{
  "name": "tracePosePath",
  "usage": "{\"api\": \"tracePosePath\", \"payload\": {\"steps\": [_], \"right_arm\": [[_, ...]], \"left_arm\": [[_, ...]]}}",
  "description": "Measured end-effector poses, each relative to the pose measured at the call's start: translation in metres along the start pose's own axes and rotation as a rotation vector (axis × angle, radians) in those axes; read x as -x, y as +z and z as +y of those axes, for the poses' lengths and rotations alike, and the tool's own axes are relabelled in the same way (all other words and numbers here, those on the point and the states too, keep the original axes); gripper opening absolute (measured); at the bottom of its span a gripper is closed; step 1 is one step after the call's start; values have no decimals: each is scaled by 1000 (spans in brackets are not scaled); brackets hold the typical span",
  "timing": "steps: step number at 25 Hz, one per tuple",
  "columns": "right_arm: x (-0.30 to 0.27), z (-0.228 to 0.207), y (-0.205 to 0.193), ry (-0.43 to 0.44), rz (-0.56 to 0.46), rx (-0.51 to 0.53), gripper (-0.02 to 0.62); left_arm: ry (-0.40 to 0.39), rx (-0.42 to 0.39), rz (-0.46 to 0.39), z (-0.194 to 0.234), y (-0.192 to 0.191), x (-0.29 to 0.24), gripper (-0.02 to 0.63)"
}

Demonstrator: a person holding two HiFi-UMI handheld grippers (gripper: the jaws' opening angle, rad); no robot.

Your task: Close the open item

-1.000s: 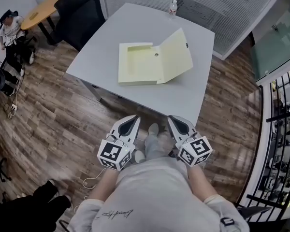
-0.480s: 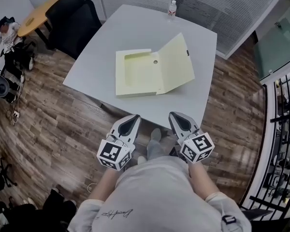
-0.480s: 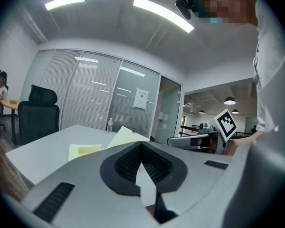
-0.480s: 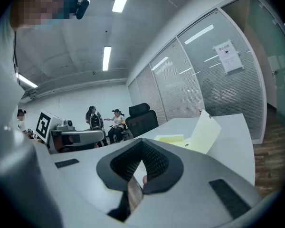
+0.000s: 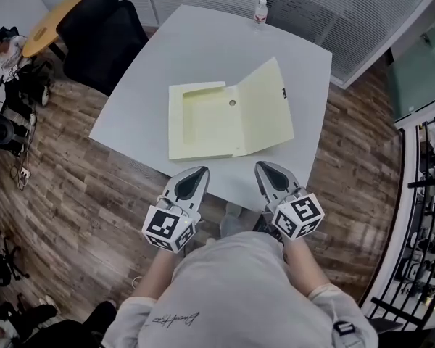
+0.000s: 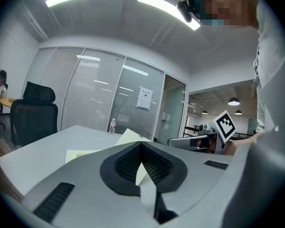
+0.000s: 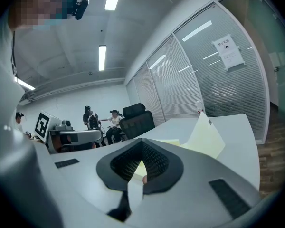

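A pale yellow file box [image 5: 201,122] lies open on the white table [image 5: 196,42], its lid [image 5: 268,109] swung out to the right and tilted up. My left gripper [image 5: 199,172] and right gripper [image 5: 265,167] hover side by side at the table's near edge, just short of the box, touching nothing. Both are shut with nothing held. In the left gripper view the box's tray [image 6: 80,154] and raised lid [image 6: 127,137] show beyond the left gripper [image 6: 141,145]. The right gripper [image 7: 142,144] faces the lid [image 7: 206,137], which stands up to its right.
A water bottle [image 5: 260,11] stands at the table's far edge. Black office chairs [image 5: 101,31] and a yellow round table [image 5: 47,27] are at the far left, with a seated person [image 5: 3,46] beside them. A black railing [image 5: 428,216] runs along the right.
The person has stepped toward the table, so the box now sits closer to both grippers. The grippers have reached the table's near edge. The lid stays raised.
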State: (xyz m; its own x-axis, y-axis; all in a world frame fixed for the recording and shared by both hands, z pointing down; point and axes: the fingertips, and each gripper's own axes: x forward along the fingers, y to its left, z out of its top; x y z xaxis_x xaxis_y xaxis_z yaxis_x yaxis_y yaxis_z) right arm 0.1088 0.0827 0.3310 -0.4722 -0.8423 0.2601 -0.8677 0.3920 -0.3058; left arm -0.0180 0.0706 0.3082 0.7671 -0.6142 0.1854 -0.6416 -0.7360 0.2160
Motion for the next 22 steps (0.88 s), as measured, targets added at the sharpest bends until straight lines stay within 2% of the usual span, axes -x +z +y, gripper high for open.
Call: {"api": "tracePosePath", "payload": {"steps": [13, 22], "right_arm": [[-18, -51, 21, -29, -12, -6, 14], [5, -144, 45, -206, -50, -30, 12]], "left_arm": [[16, 9, 8, 19, 6, -42, 9], [4, 12, 40, 24, 9, -79, 9]]}}
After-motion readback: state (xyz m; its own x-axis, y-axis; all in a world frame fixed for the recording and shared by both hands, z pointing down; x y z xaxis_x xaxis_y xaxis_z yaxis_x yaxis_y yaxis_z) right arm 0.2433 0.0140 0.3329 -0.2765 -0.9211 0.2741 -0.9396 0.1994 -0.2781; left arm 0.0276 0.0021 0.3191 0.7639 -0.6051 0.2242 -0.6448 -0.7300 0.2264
